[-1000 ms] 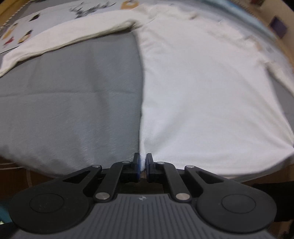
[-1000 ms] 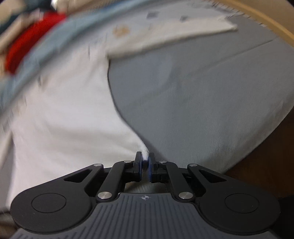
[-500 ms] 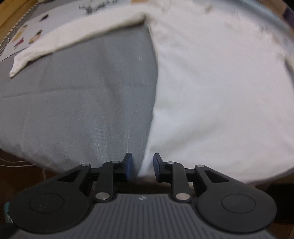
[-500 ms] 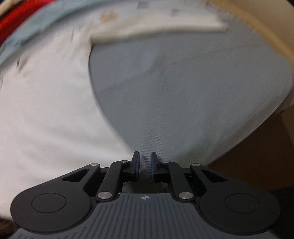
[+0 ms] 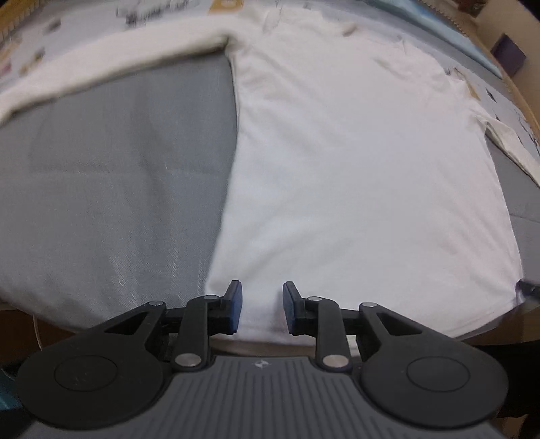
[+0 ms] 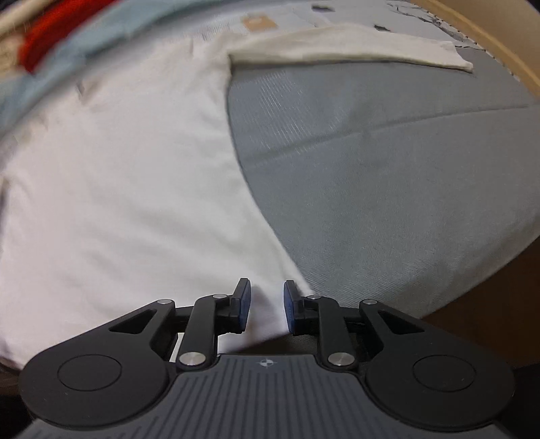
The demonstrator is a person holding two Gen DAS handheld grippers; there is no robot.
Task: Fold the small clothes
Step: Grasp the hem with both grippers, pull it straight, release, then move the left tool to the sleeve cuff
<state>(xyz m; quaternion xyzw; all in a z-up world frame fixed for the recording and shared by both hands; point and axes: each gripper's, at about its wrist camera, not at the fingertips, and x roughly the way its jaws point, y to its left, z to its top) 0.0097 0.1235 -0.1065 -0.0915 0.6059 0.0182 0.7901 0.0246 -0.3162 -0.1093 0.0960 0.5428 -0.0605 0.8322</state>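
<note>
Since the earlier frames both grippers had let go of the shirt hem: the pads, pinched on the cloth a second before, now stood apart. The left gripper (image 5: 259,305) had its jaws narrowly parted, the hem lying between the blue pads (image 5: 236,304) without being pressed. The right gripper (image 6: 263,305) was at a similar narrow gap, jaws opening, with the hem corner between its pads, unclamped.

Surface: a grey cloth cover (image 5: 111,189), faintly creased, spread ahead of both claws; it filled the area ahead-left of the left gripper and ahead-right of the right one. A tan wooden rim (image 6: 499,50) bordered it at the far right. A pale printed sheet (image 5: 84,30) lay at the far edge, past the sleeves.

The white long-sleeved shirt (image 5: 354,162) lay flat, body stretching away from the claws, one sleeve (image 5: 101,64) out far left, the other sleeve (image 6: 354,47) out far right. Blurred red (image 6: 50,40) and light blue fabric (image 6: 101,37) lay far left of the right gripper.

No containers seen.
</note>
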